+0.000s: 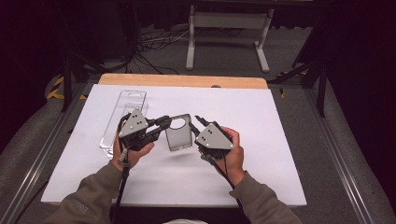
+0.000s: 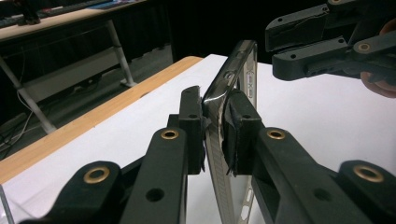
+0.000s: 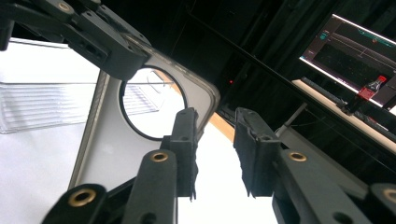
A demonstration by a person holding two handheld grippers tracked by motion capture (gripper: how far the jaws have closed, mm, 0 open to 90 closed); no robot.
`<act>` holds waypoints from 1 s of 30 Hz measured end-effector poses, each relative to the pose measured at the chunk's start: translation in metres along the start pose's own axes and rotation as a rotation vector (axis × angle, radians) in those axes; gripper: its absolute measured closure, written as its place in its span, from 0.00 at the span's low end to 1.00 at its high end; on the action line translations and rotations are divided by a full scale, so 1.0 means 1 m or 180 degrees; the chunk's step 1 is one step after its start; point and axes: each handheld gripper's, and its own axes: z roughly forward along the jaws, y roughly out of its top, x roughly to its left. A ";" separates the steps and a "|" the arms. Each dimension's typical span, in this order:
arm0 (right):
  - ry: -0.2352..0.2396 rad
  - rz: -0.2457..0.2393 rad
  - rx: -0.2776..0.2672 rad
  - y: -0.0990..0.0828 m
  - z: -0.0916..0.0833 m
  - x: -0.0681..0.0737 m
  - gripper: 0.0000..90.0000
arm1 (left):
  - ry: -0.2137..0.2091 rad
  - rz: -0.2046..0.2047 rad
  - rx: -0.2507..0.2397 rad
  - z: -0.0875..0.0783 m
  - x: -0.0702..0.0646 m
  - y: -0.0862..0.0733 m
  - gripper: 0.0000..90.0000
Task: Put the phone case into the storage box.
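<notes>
My two grippers, left gripper [image 1: 161, 122] and right gripper [image 1: 200, 120], are black, each topped by a grey three-cornered plate dotted with dark holes. Brass-ringed pivots stud their jaw arms, black cables trail back, and my sleeves [image 1: 88, 198] are olive-grey.

Across the middle of your high view lies a white table top [image 1: 261, 116] with a wooden edge strip [image 1: 182, 80] along its far side. Beyond it, at the top centre, you see grey carpet [image 1: 224, 51], a white metal frame leg [image 1: 190, 39] and tangled cables [image 1: 149, 44] at upper left. Dark curtains close the room. A lit monitor [image 3: 359, 51] glows at upper right of your right gripper view.
</notes>
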 end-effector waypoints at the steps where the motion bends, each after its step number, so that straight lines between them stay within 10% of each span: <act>1: 0.0022 0.0004 0.0001 -0.001 0.000 -0.001 0.75 | 0.0006 0.0000 -0.0001 0.000 0.000 0.000 0.88; 30: 0.0177 0.0151 0.0104 -0.031 -0.012 -0.010 0.35 | 0.0065 0.0006 -0.0018 -0.007 0.005 0.000 0.88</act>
